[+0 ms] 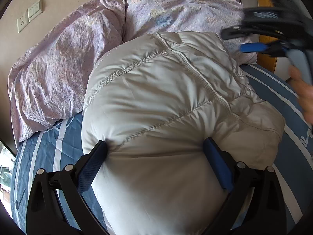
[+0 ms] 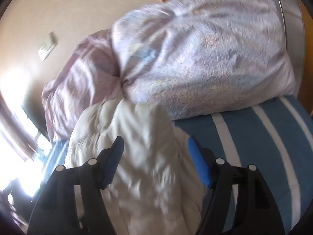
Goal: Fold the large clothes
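A puffy white quilted down jacket [image 1: 160, 105] lies bunched on the blue striped bed. My left gripper [image 1: 155, 146] is wide open, its fingers pressed against the jacket's near bulge on both sides. My right gripper [image 2: 155, 143] is open above the jacket [image 2: 137, 156], which shows blurred between its fingers. In the left wrist view the right gripper [image 1: 240, 39] shows blurred at the upper right, above the jacket's far edge, held by a hand [image 1: 305, 96].
A crumpled lilac floral duvet [image 1: 64, 58] is heaped against the wall behind the jacket, and it also shows in the right wrist view [image 2: 195, 58]. The blue sheet with white stripes [image 2: 264, 137] covers the bed. Wall sockets [image 1: 29, 16] sit at the upper left. A bright window [image 2: 17, 137] is at left.
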